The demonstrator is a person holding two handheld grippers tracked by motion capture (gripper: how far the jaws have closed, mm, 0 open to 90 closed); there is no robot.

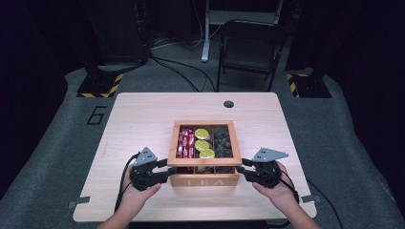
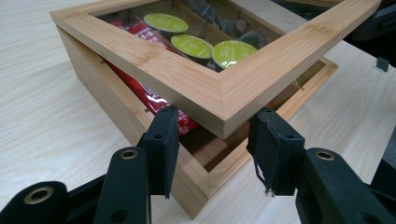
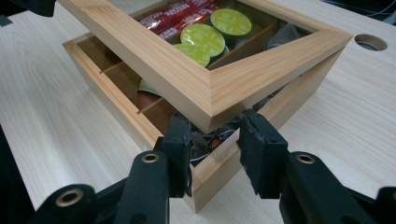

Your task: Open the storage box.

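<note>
A wooden tea box (image 1: 205,182) marked TEA stands at the table's near middle. Its glass-windowed lid (image 1: 205,124) is raised at the front, leaving a gap over the base (image 2: 112,102). My left gripper (image 1: 168,168) is shut on the lid's front left corner (image 2: 187,79), one pad on each side of it. At the front right corner (image 3: 163,60) my right gripper (image 1: 241,167) grips the same way, above the base (image 3: 116,112). Inside lie red packets (image 1: 185,142), green-topped capsules (image 1: 202,143) and dark tea bags (image 1: 222,138).
The light wooden table (image 1: 138,119) has a round cable hole (image 1: 229,104) at its far edge. A folding chair (image 1: 250,47) stands on the floor beyond it. Cables trail from both grippers toward the near edge.
</note>
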